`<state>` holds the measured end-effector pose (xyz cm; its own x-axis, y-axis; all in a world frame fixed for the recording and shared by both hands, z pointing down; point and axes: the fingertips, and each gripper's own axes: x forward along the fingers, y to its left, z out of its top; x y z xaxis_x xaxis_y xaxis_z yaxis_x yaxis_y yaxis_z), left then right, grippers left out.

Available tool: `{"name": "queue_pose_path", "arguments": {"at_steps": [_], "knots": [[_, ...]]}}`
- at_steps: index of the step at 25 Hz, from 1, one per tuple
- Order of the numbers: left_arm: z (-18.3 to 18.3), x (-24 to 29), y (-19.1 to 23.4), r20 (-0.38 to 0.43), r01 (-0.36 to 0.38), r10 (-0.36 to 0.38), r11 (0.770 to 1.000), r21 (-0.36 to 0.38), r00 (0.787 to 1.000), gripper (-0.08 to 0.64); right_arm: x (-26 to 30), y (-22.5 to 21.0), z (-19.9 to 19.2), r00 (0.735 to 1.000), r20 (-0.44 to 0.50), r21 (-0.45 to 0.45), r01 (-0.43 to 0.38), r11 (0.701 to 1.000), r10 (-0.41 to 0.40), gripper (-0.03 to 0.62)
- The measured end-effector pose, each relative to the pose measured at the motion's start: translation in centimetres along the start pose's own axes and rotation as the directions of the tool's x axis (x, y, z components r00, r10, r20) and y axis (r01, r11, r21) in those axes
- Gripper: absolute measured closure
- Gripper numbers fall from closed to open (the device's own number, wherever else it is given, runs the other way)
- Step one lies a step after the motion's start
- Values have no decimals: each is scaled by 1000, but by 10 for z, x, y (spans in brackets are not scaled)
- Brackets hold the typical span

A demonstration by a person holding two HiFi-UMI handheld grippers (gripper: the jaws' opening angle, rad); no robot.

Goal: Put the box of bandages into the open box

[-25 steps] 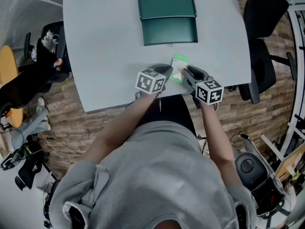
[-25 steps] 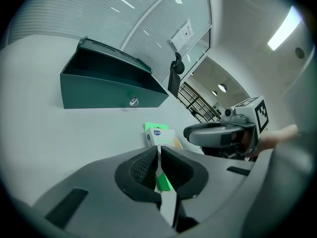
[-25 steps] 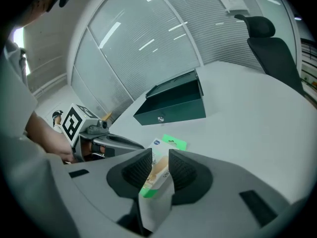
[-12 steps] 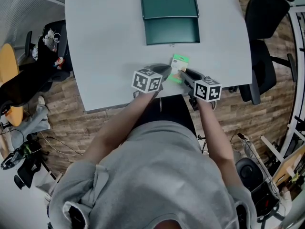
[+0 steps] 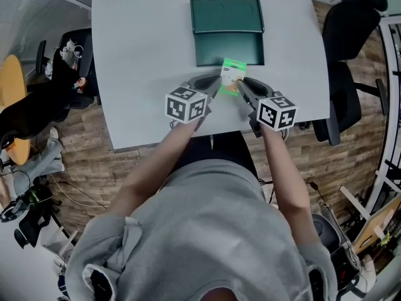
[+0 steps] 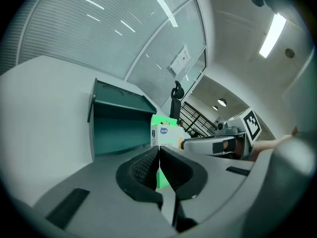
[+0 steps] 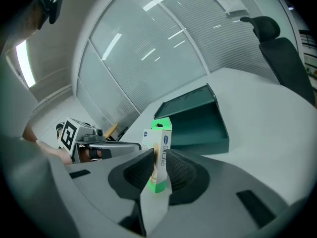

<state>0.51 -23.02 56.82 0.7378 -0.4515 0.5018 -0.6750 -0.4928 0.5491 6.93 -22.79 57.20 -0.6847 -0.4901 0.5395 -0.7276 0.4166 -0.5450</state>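
The box of bandages [image 5: 233, 74], white with a green top, hangs a little above the table, just in front of the open dark green box [image 5: 227, 17]. My right gripper [image 5: 240, 84] has just been closing and is shut on it: in the right gripper view the pads clamp the bandage box [image 7: 161, 133] on both sides, with the open box [image 7: 195, 120] beyond. My left gripper [image 5: 217, 84] is shut, its tips at the bandage box's left side. In the left gripper view the bandage box [image 6: 165, 130] stands just beyond the closed jaws [image 6: 158, 150], next to the open box [image 6: 119, 128].
The white table [image 5: 144, 55] holds only the green box. A black office chair [image 5: 344, 24] stands at the table's right. Another chair with clutter [image 5: 62, 68] and an orange round table [image 5: 9, 99] are on the left, above wood flooring.
Both grippers have moved from the table's front edge toward the green box, carrying the bandage box up and forward. The right jaws have closed on it.
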Motion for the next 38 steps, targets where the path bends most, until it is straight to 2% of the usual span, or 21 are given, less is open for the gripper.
{"name": "queue_pose_path", "arguments": {"at_steps": [5, 10, 16, 21, 24, 32, 38], "knots": [[55, 1, 15, 77, -70, 62, 992, 105, 995, 535, 17, 2, 58, 999, 54, -92, 0, 996, 5, 494], [88, 14, 33, 121, -101, 88, 989, 108, 989, 535, 35, -10, 90, 996, 84, -135, 14, 991, -2, 494], [79, 32, 56, 66, -134, 129, 987, 88, 990, 537, 65, -33, 91, 997, 64, -183, 45, 982, -34, 495], [69, 47, 50, -13, -117, 122, 977, 179, 992, 540, 80, -38, 84, 999, -3, -274, 51, 960, -53, 500], [68, 52, 49, -31, -129, 136, 976, 176, 990, 538, 89, -38, 83, 996, -38, -312, 64, 948, -80, 500], [83, 27, 62, 73, -184, 175, 974, 135, 982, 540, 68, -39, 98, 996, 47, -295, 91, 951, -80, 506], [117, 2, 52, 199, -233, 197, 956, 179, 960, 540, 32, -18, 135, 978, 204, -317, 116, 941, -52, 532]]}}
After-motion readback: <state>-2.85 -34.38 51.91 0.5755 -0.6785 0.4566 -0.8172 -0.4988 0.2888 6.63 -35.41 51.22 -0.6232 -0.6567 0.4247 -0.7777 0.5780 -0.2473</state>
